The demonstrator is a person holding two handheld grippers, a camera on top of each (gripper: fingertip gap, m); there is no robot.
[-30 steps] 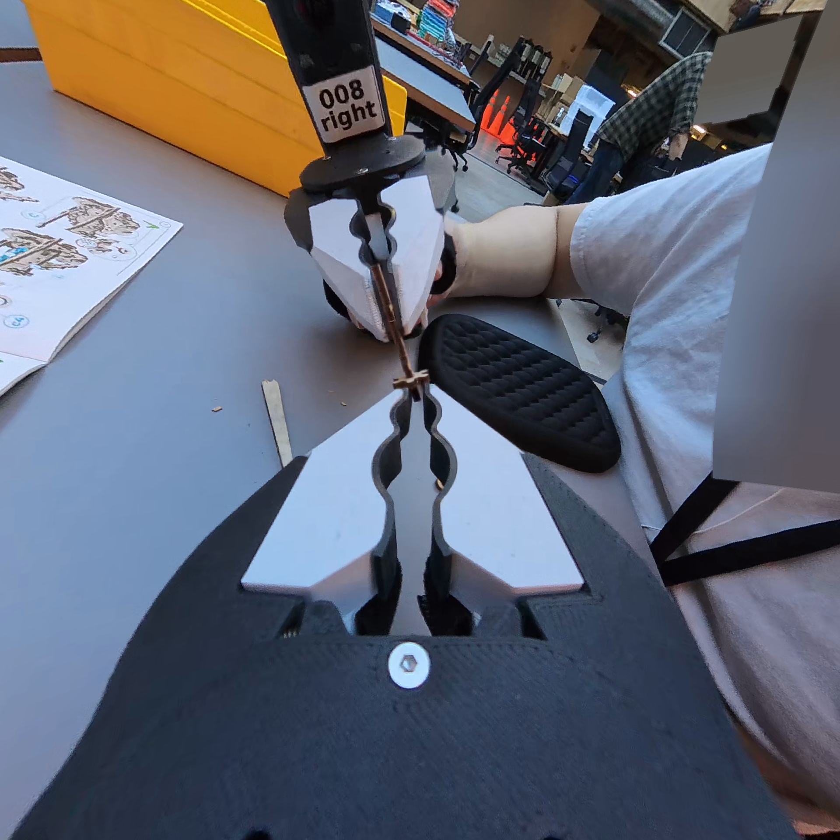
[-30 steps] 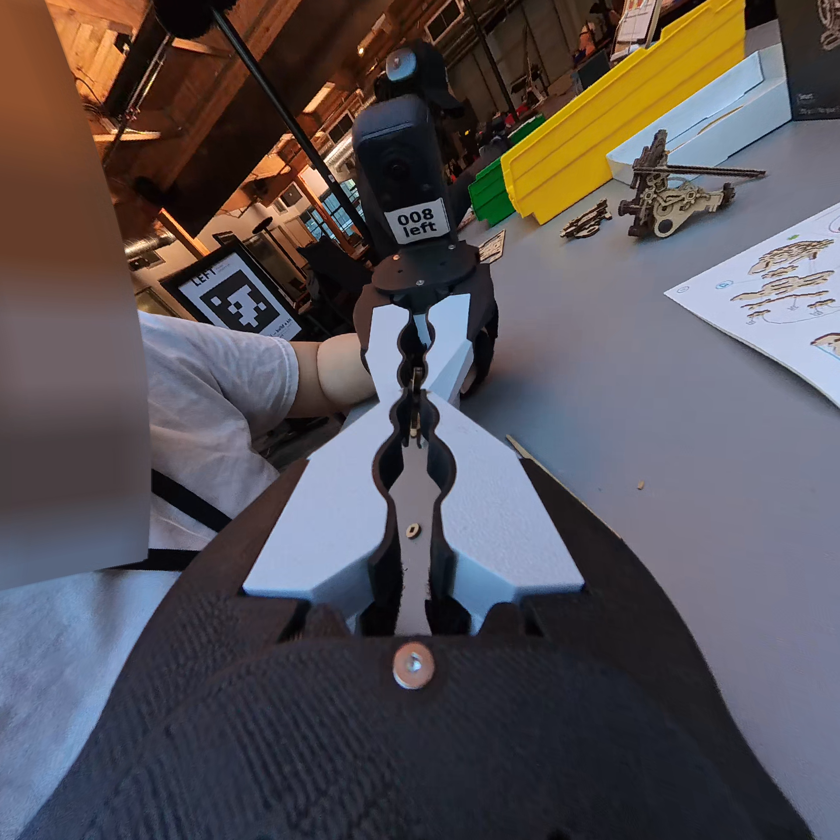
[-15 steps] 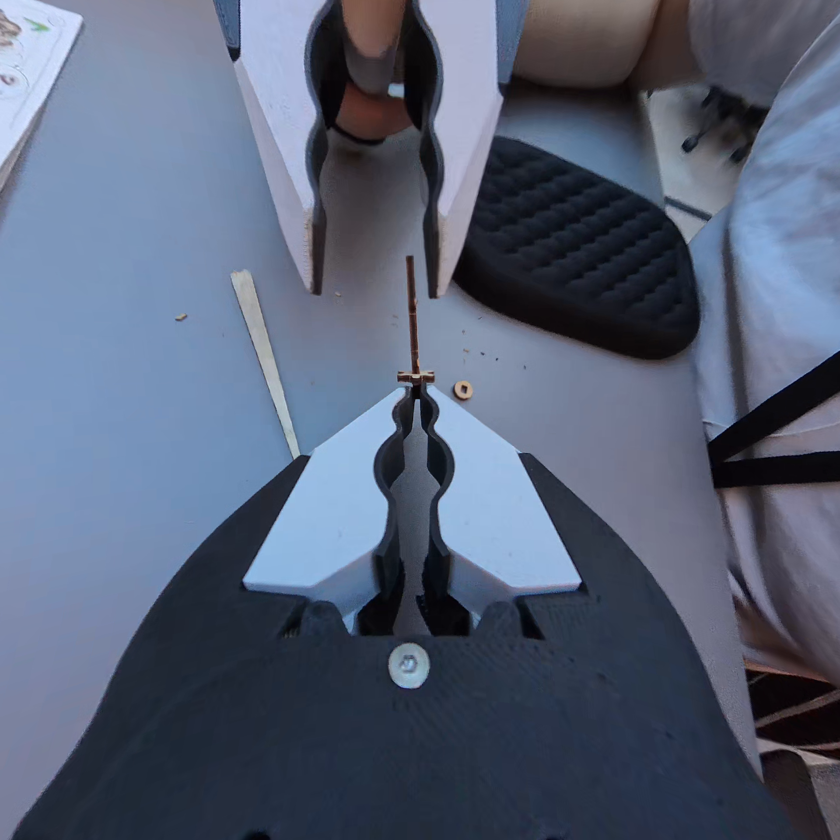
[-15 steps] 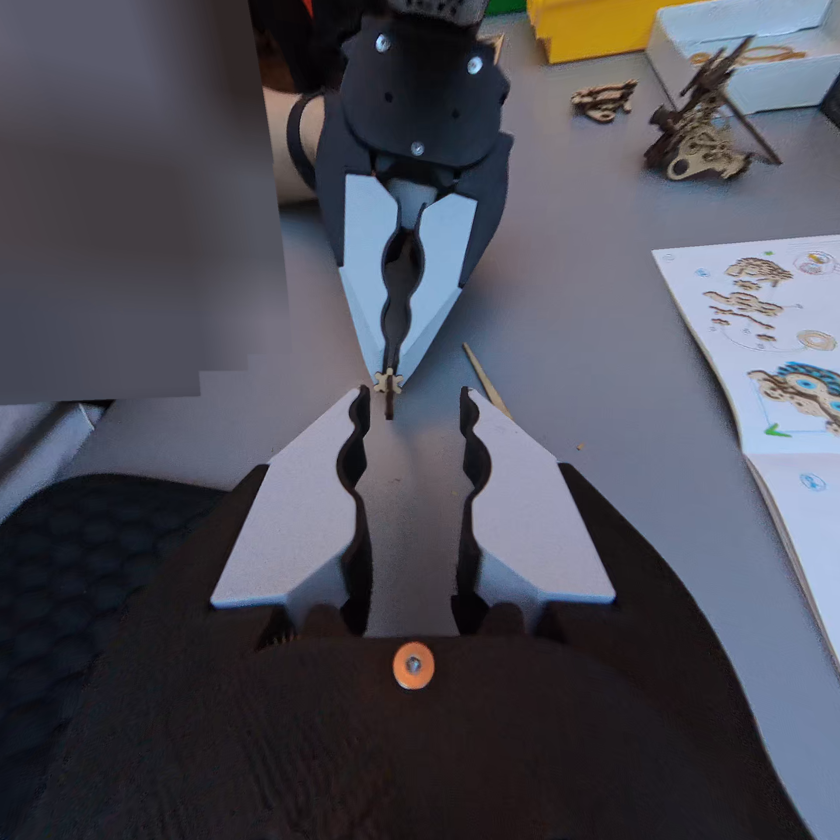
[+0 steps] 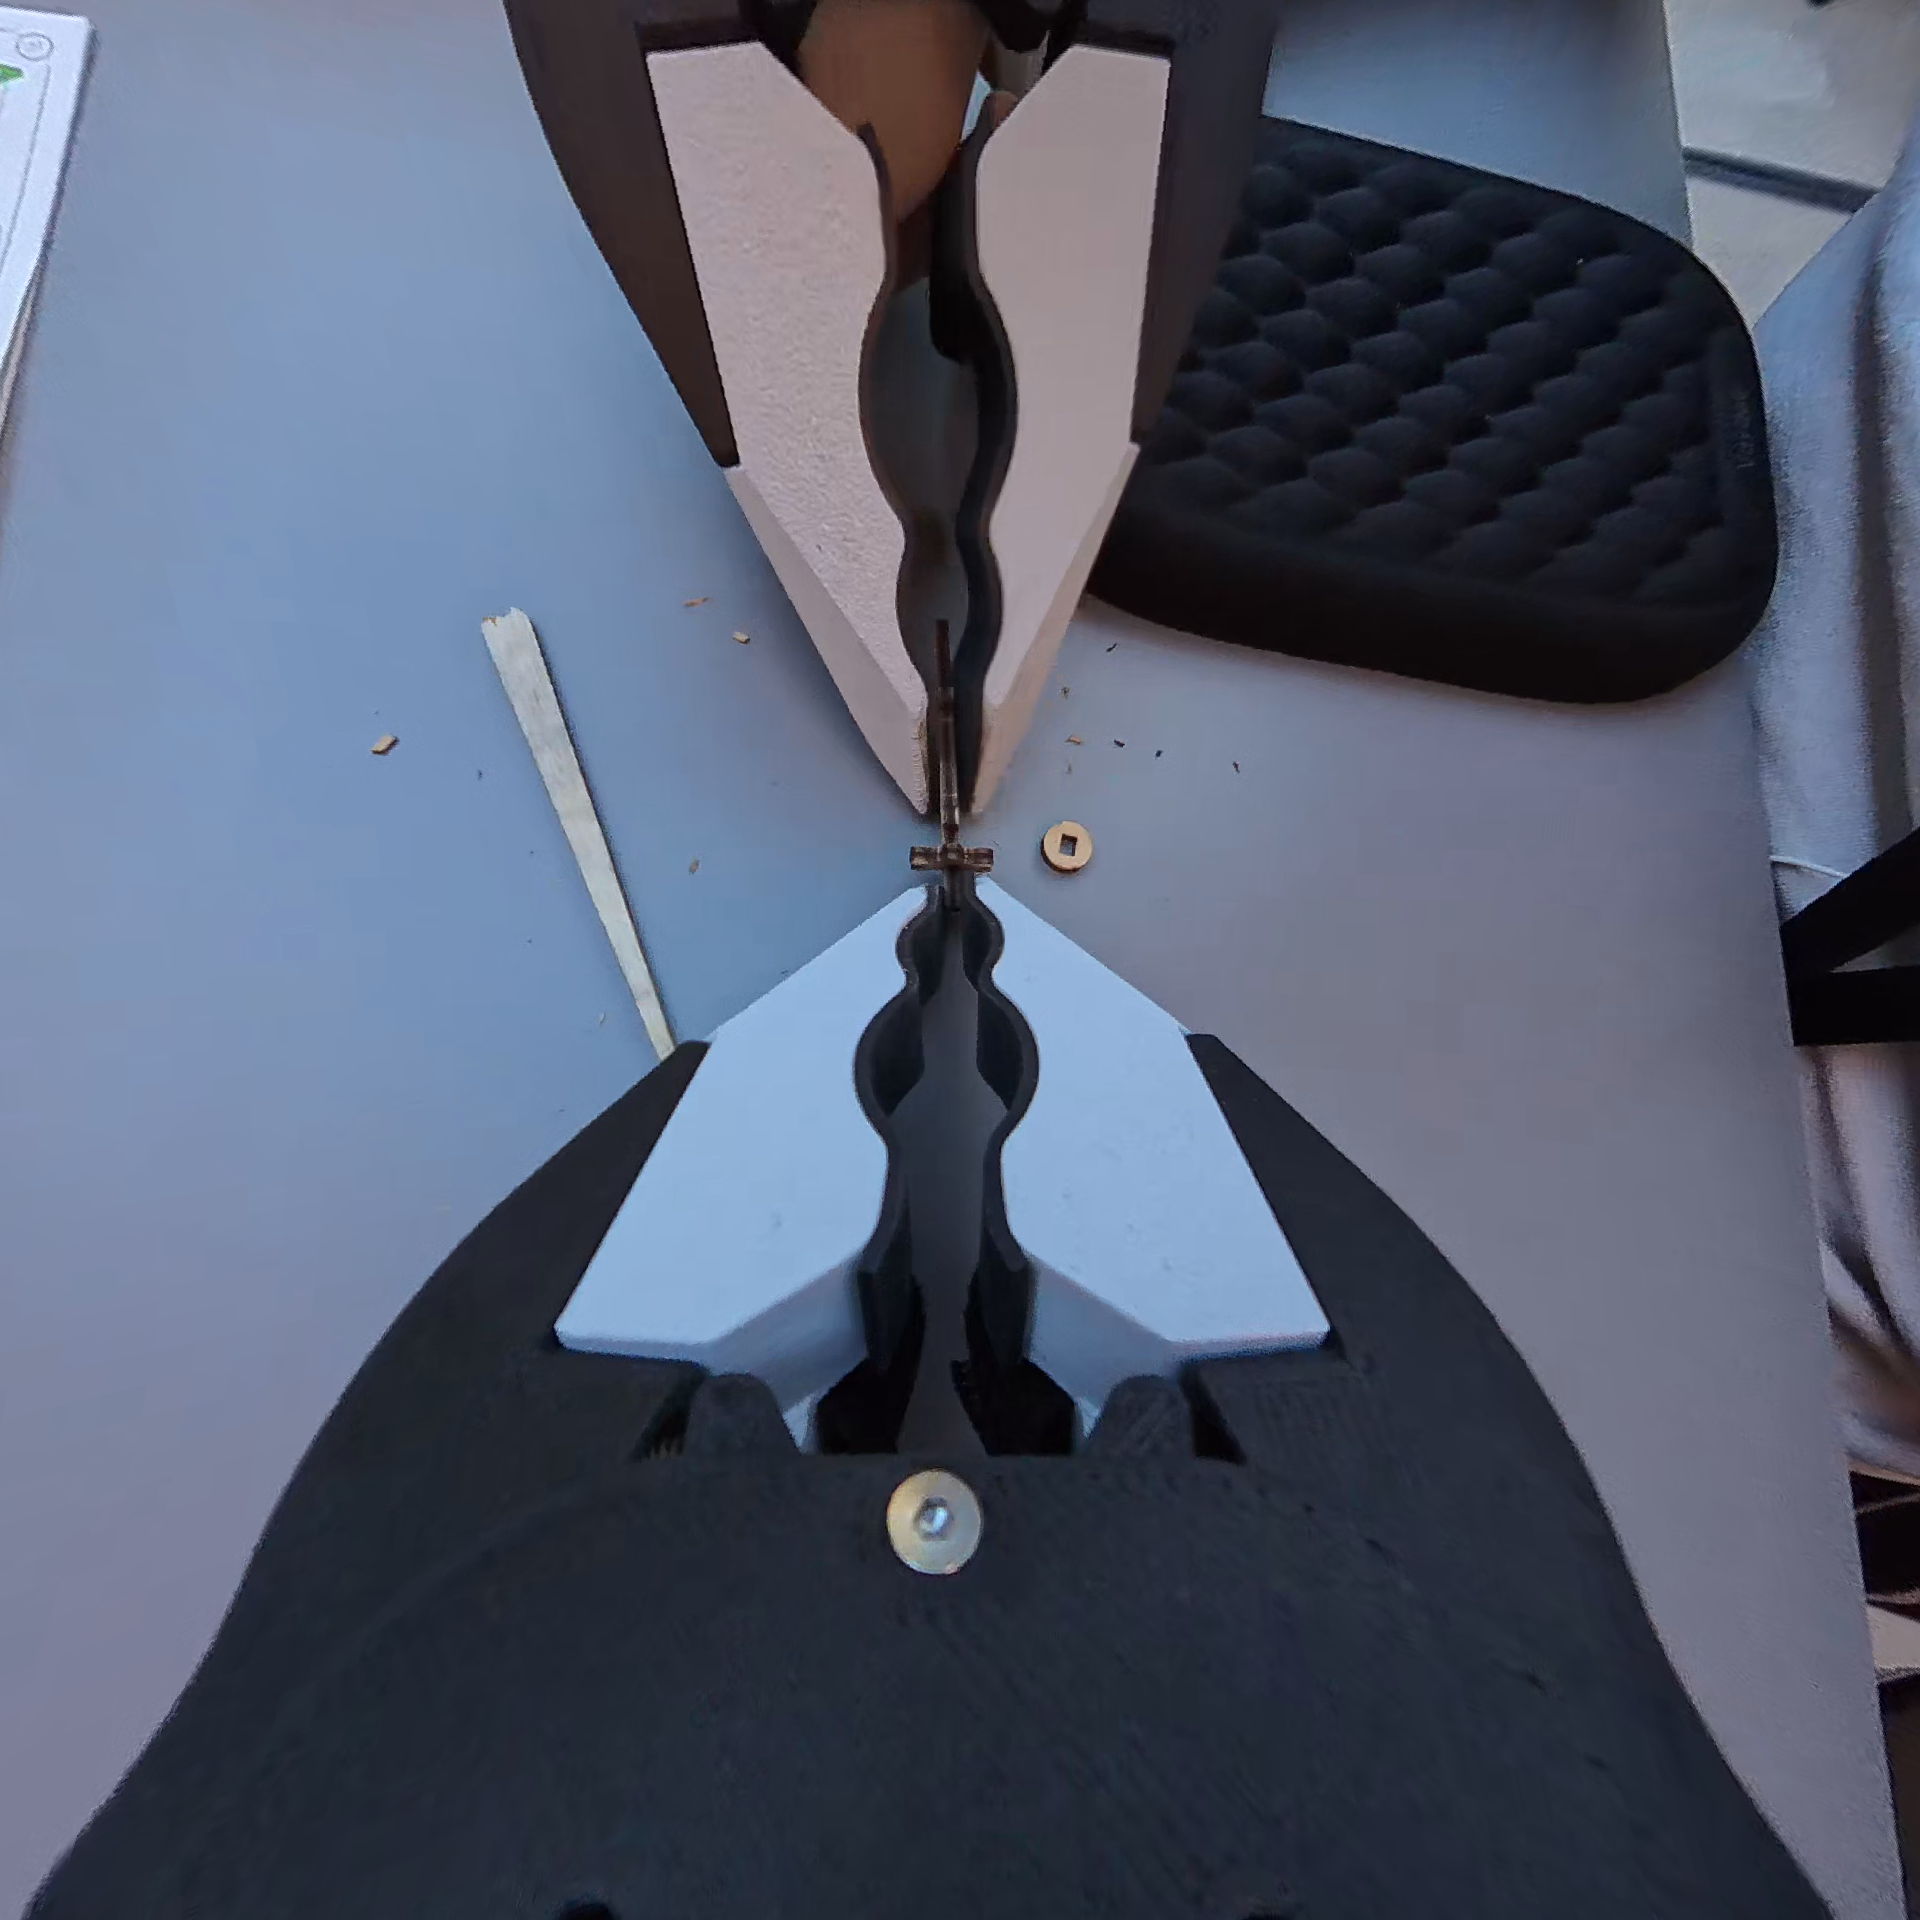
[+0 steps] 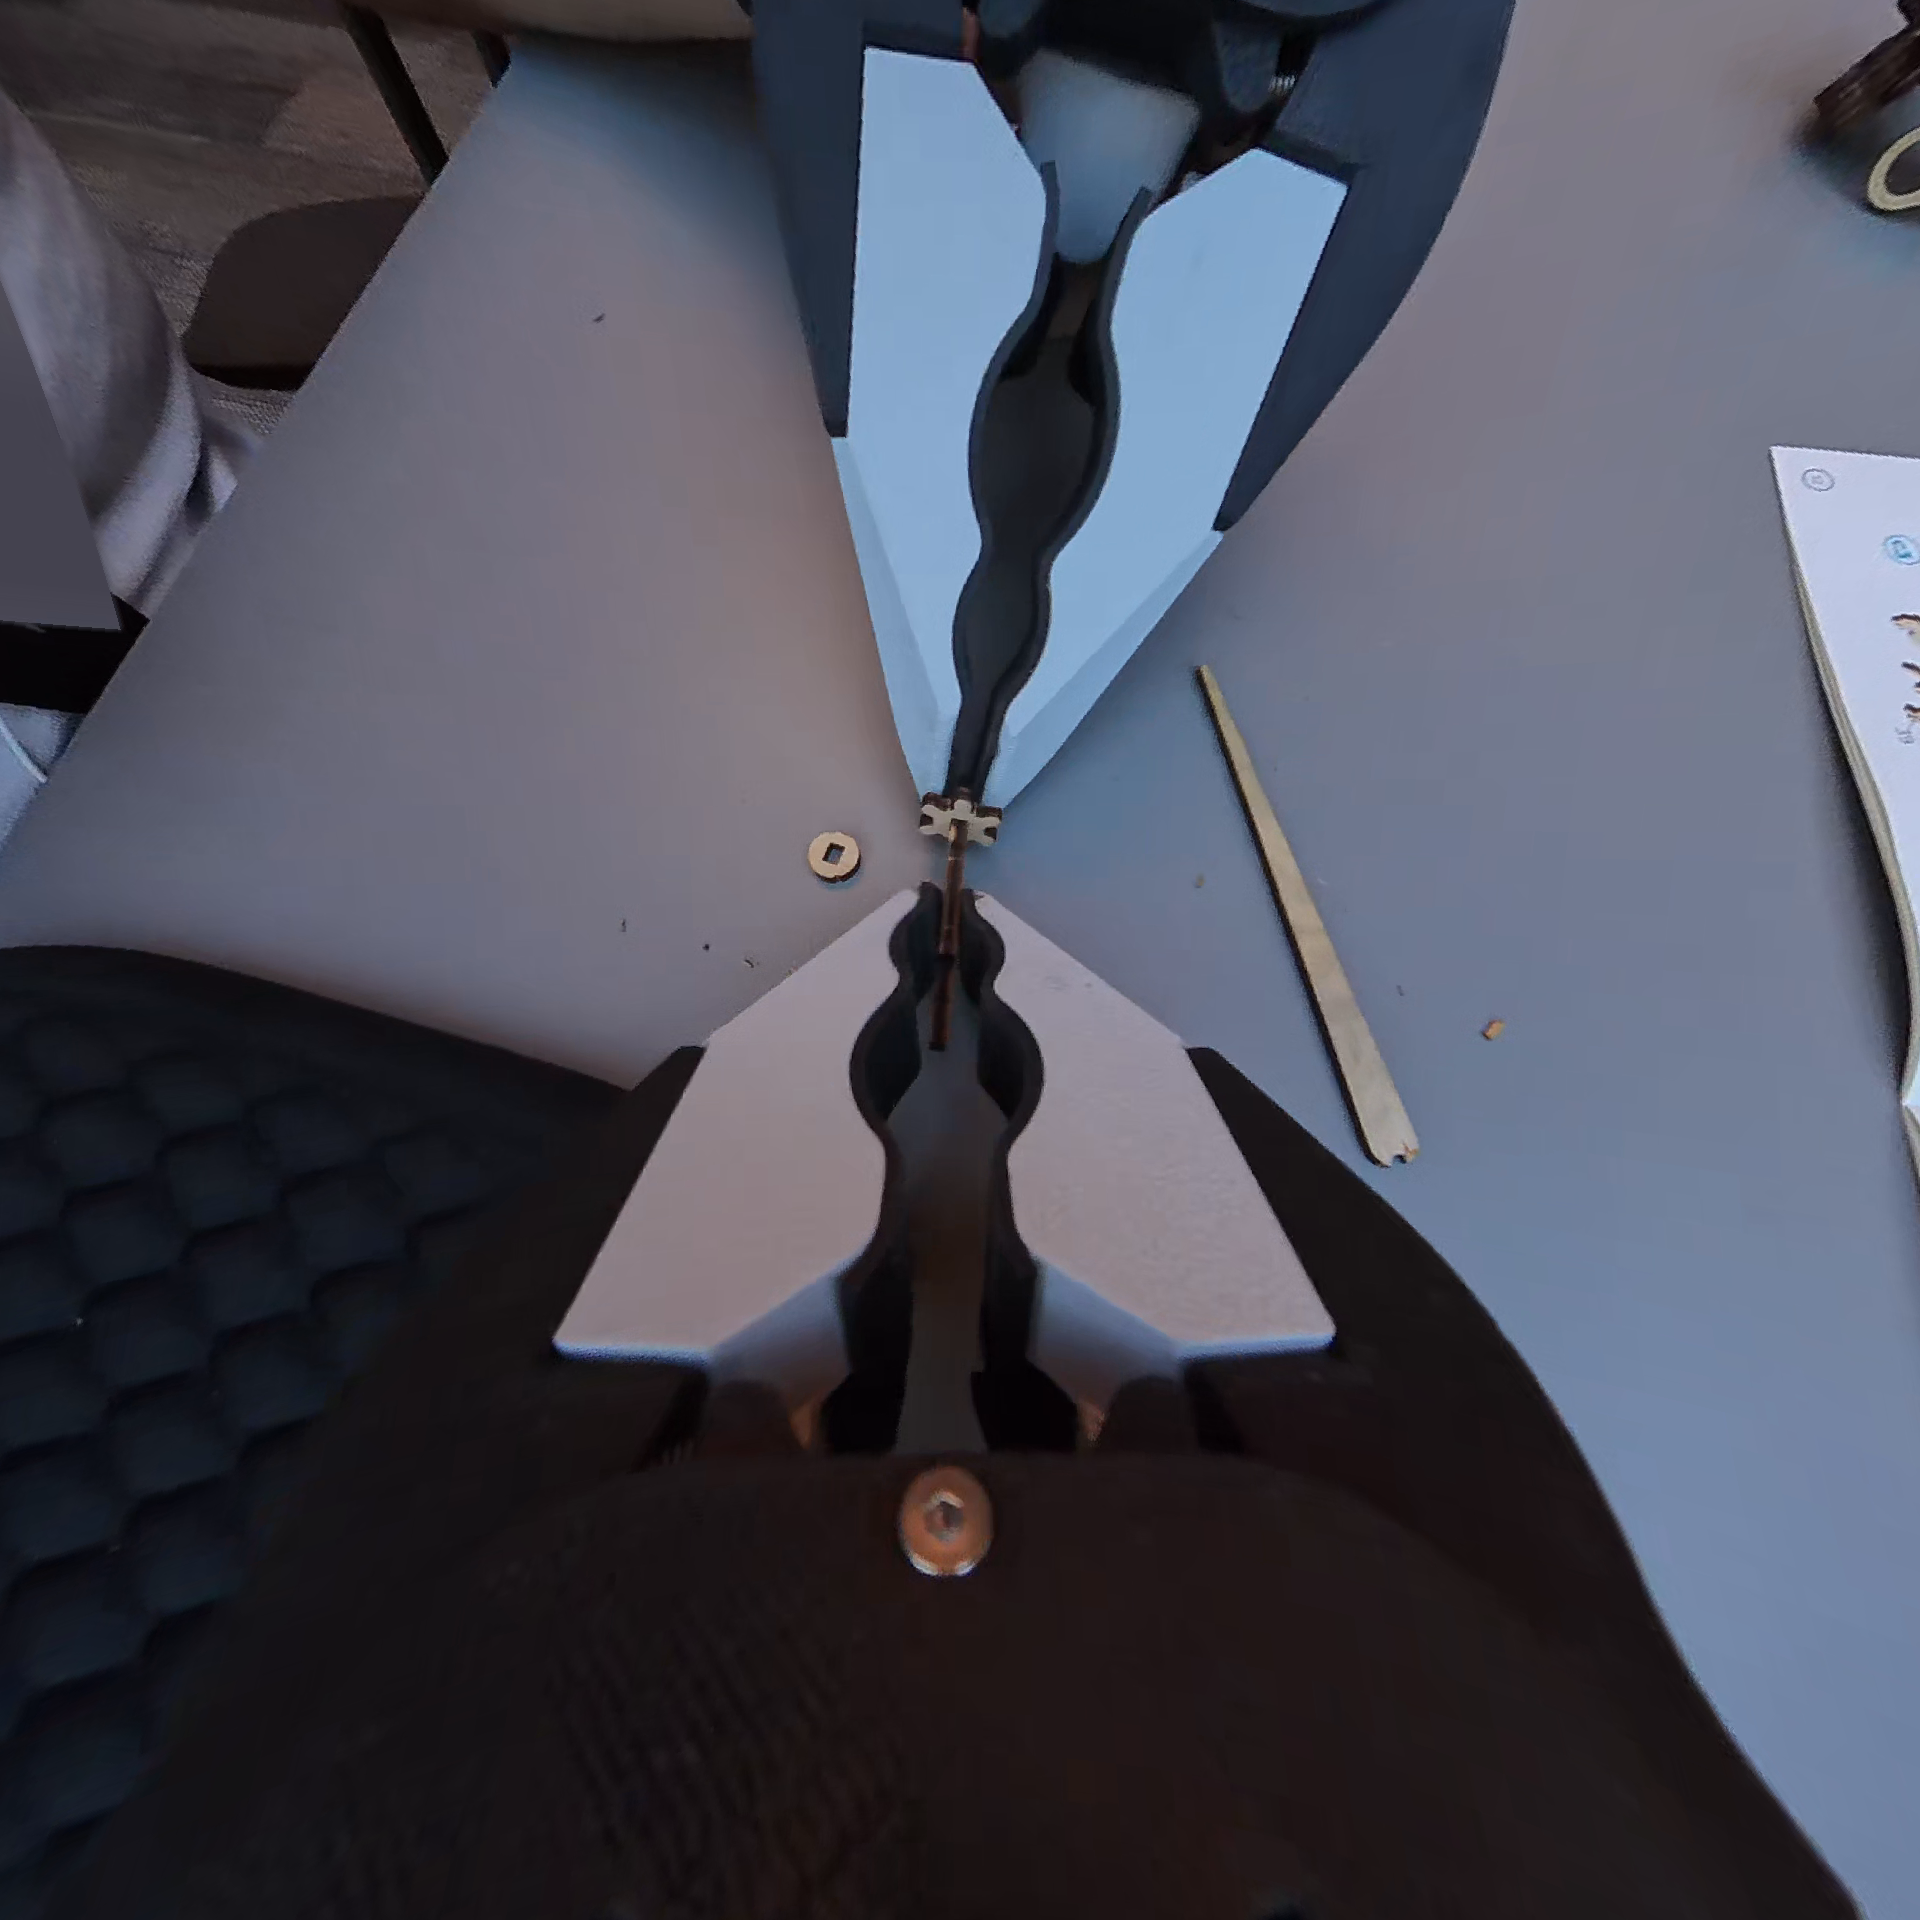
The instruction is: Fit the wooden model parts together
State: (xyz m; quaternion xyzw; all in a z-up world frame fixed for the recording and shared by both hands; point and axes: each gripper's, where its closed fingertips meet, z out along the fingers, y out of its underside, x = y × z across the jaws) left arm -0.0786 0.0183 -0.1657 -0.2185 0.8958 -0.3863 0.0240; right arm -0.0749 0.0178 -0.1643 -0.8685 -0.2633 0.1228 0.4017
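The right gripper [image 6: 948,914], spread wide half a second ago, now clamps the wooden rod [image 6: 948,951] that the left gripper [image 5: 951,899] grips too.

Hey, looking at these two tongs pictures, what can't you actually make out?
1. Wooden rod: its end inside the left tongs is hidden by their tips in both views.
2. Cross piece: too small to tell whether it is fully seated on the rod.
3. Wooden model: cut off by the right wrist view's top corner.
4. Booklet: cut off by frame edges in both views.
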